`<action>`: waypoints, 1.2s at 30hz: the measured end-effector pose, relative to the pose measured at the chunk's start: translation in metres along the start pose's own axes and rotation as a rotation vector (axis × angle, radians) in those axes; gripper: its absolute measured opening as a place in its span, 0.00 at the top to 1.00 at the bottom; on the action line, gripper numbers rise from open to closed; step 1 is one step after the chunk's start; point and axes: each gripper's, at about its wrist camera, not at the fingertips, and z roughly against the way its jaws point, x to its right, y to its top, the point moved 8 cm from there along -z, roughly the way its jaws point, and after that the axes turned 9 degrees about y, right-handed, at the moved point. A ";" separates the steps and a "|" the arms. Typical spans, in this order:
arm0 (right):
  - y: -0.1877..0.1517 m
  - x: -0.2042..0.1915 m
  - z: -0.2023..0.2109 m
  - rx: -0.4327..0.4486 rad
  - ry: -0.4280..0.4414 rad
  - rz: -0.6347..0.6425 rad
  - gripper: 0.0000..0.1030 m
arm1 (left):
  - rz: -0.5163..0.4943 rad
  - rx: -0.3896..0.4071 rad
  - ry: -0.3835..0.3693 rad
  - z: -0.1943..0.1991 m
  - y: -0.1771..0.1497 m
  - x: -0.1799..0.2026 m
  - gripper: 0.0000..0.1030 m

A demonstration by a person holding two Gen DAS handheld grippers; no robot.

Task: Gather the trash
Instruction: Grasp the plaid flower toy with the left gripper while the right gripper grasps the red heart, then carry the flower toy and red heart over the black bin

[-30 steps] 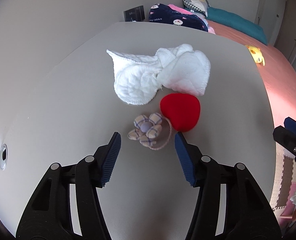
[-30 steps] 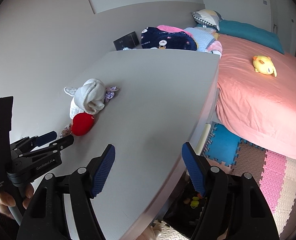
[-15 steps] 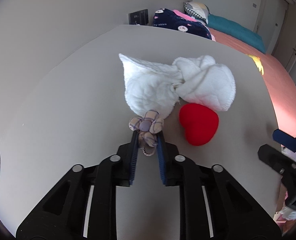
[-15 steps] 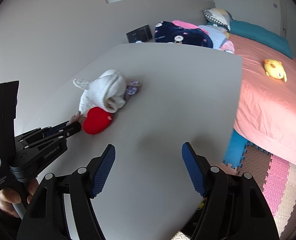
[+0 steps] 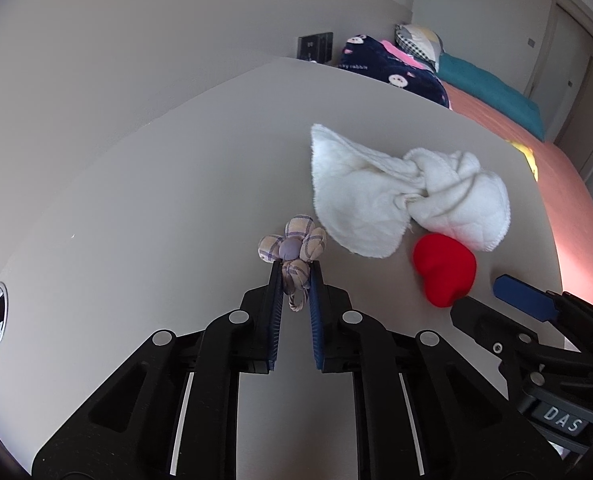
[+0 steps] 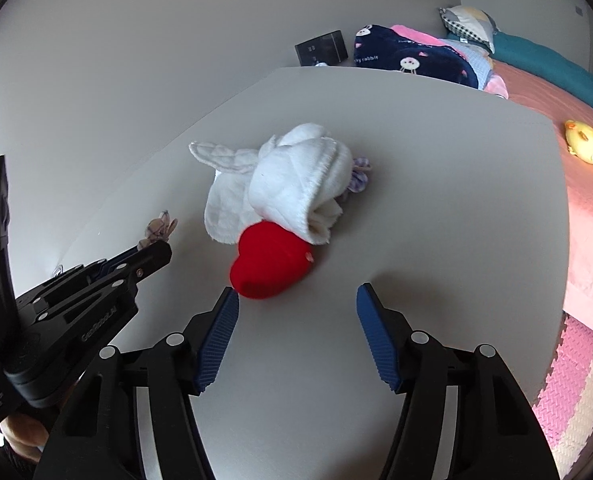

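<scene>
Smooth pale grey tabletop (image 5: 144, 208) runs matte and bare toward a bed (image 6: 588, 208) under a salmon sheet; the left gripper (image 5: 295, 276) is clamped on a small plaid fabric flower (image 5: 292, 242), its stuffed petals bulging above the ribbed blue pads; just beside it lies a knotted white quilted cloth (image 5: 400, 196), soft and stitched; a plush red heart (image 6: 270, 264) touches the cloth's lower edge; the right gripper (image 6: 296, 300) stands part-way apart, its jaws just narrowing on nothing, the heart just ahead of its left pad.
</scene>
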 end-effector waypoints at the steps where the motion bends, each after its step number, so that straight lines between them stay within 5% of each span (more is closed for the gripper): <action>1: 0.002 -0.002 -0.003 0.002 -0.002 0.002 0.39 | 0.008 -0.001 0.000 0.001 -0.001 -0.003 0.89; 13: 0.017 -0.013 -0.021 0.014 0.000 0.029 0.47 | 0.024 -0.021 0.002 -0.001 -0.004 -0.010 0.89; 14: 0.018 -0.014 -0.022 0.016 -0.003 0.038 0.55 | 0.022 -0.020 0.003 -0.001 -0.003 -0.009 0.89; 36: -0.001 -0.003 0.020 0.038 0.004 0.053 0.55 | -0.053 0.002 0.025 0.005 0.001 0.019 0.89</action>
